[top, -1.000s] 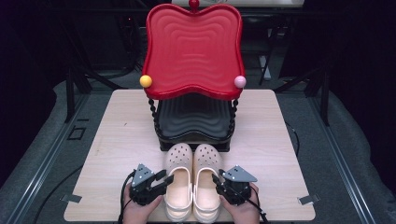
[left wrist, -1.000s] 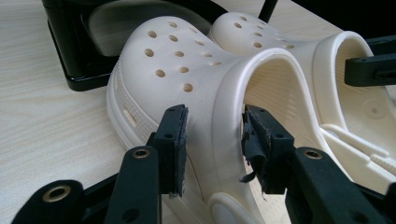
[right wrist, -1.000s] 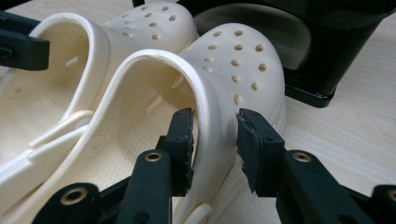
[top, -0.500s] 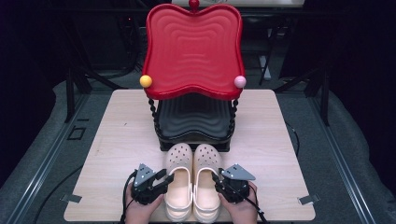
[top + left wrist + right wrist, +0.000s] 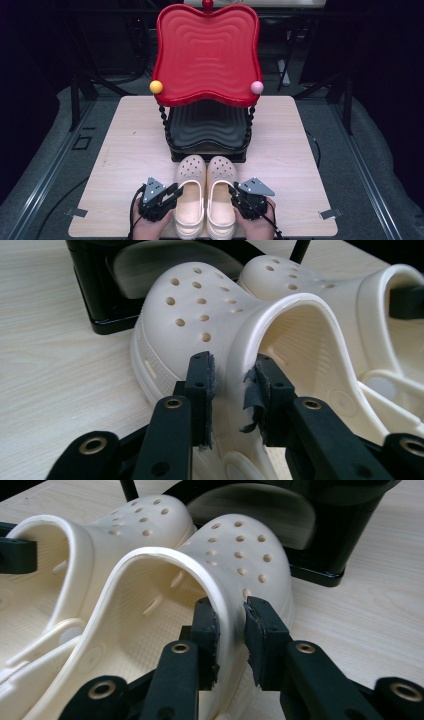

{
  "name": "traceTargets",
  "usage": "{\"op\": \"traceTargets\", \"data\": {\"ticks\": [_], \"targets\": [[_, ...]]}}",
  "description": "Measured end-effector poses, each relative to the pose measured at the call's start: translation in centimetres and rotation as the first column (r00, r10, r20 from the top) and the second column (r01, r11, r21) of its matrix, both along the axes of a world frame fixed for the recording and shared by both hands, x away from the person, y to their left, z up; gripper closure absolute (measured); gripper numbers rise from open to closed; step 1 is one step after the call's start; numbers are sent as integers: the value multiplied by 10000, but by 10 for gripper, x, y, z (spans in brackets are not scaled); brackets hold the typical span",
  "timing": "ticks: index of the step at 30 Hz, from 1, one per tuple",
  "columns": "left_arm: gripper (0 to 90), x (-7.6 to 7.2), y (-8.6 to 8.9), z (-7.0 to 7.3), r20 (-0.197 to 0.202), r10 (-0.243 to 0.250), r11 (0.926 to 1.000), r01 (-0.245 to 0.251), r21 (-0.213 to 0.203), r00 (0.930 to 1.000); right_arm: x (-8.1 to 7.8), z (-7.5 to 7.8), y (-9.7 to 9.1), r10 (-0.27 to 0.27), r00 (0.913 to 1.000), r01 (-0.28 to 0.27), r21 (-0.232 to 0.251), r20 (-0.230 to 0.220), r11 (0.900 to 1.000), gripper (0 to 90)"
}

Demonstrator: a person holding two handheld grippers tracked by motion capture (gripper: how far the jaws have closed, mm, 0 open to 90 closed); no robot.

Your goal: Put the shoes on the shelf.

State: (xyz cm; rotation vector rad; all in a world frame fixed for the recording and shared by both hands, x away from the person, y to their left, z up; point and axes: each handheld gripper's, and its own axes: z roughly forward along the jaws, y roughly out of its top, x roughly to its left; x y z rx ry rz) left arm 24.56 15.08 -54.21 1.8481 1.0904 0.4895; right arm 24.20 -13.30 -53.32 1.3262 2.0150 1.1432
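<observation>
Two cream clogs lie side by side at the table's front edge, toes toward the rack. My left gripper (image 5: 176,192) (image 5: 231,385) straddles the outer side wall of the left clog (image 5: 190,200) (image 5: 200,310). One jaw is inside the opening and the other outside. Its jaws have just been closing, and both pads now press the wall. My right gripper (image 5: 234,193) (image 5: 230,625) grips the outer wall of the right clog (image 5: 221,195) (image 5: 240,545) the same way, its jaws also just closed in. Both clogs rest on the table.
A two-tier shoe rack stands just beyond the toes, with a wavy red top shelf (image 5: 207,50) over a black lower shelf (image 5: 207,125). Bare wooden table (image 5: 135,145) lies on both sides of the rack. A dark floor surrounds the table.
Both pairs of jaws have narrowed onto the clogs' side walls. The hands and the clogs have stayed where they were.
</observation>
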Motion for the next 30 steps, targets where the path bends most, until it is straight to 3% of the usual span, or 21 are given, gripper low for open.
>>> {"op": "traceTargets", "data": {"ticks": [4,9,15,26,30], "targets": [[748,-1,5,2,14,135,9999,-135,25,9999,-1,2,-3,-86,9999,87,-130,85,9999,778],[773,-2,14,6,-41,455,9988,-456,-157,9990,-4,5,-11,-276,9996,276,52,91,9996,800],[793,-8,17,12,80,571,9984,-571,-15,9983,-7,10,-17,-330,9994,329,169,53,9993,829],[795,-21,30,39,536,645,9965,-615,-559,9965,-17,26,-20,-322,9986,303,438,422,9986,829],[794,-26,36,57,711,665,9953,-611,-753,9953,-23,43,-23,-292,9958,237,635,867,9977,830]]}}
